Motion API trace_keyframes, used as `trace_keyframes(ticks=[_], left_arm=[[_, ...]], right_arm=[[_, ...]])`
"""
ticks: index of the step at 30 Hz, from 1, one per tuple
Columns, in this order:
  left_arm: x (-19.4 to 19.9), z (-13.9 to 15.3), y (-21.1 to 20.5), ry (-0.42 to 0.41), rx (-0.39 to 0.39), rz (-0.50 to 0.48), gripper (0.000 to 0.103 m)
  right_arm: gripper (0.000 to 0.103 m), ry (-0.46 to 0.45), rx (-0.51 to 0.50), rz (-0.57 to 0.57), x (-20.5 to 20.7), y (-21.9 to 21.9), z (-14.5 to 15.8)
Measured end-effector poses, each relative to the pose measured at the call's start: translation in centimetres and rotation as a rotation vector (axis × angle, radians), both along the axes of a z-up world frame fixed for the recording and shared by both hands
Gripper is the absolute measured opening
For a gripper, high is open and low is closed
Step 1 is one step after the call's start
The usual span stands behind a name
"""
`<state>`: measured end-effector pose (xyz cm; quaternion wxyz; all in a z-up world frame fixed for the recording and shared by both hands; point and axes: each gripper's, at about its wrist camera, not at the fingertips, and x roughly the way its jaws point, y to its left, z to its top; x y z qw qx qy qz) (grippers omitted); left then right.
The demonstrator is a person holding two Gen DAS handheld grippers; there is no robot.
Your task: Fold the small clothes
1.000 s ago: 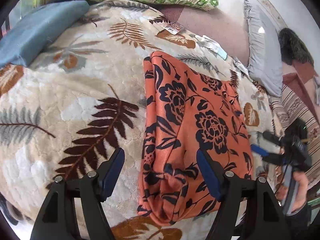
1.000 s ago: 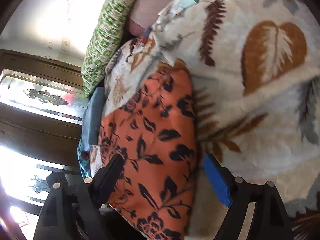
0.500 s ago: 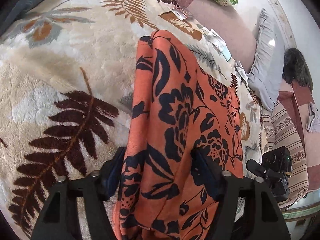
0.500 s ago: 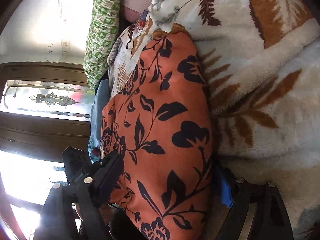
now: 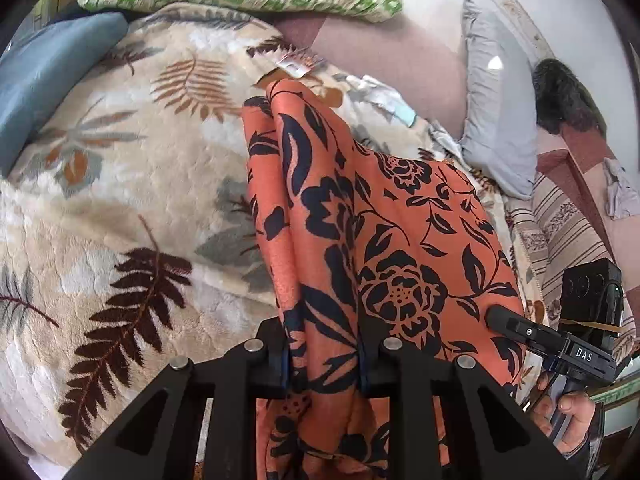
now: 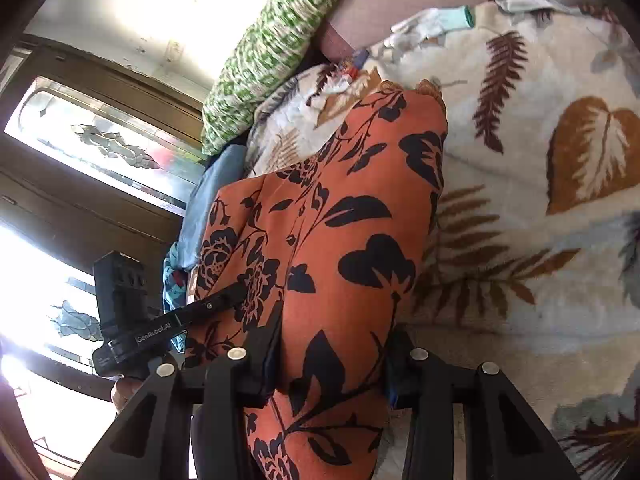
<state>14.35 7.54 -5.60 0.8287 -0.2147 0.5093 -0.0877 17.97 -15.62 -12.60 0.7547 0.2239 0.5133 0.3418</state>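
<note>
Gripping the near edge of an orange floral garment (image 5: 400, 240), the left gripper (image 5: 324, 356) and right gripper (image 6: 332, 364) have just closed on its bunched cloth. It drapes over a leaf-print blanket (image 5: 132, 184), seemingly light, limp and slippery; corners likely hold best.

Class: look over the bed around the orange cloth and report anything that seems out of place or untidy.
Crumpled scraps and wrappers lie loose at the leaf-print blanket's far edge, beyond the orange floral cloth. Nothing looks spilled or damaged.
</note>
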Motion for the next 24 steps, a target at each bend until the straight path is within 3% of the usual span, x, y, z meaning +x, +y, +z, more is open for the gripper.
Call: trace_keyframes(ticks=[6,12,17,24], left_arm=[[-0.2,4.7,-1.1,-0.114,0.006,-0.050,0.025],[-0.2,4.1,-1.5,-0.151,0.020,-0.094,0.025],[0.4,-0.4,-0.8,-0.097,0.036,-0.106,0.025],[1.2,-8.6,-2.1,0.027,0.049,-0.113,0.027]], right_arm=[[0.042,-0.120,0.009,-0.036,-0.4,-4.0,6.7],[0.042,-0.172,-0.001,-0.092,0.0,-8.5,10.0],[0.042,-0.139,-0.009,-0.125,1.0,-10.9,7.7],[0.042,-0.016,-0.050,-0.156,2.4,-12.8,-0.2]])
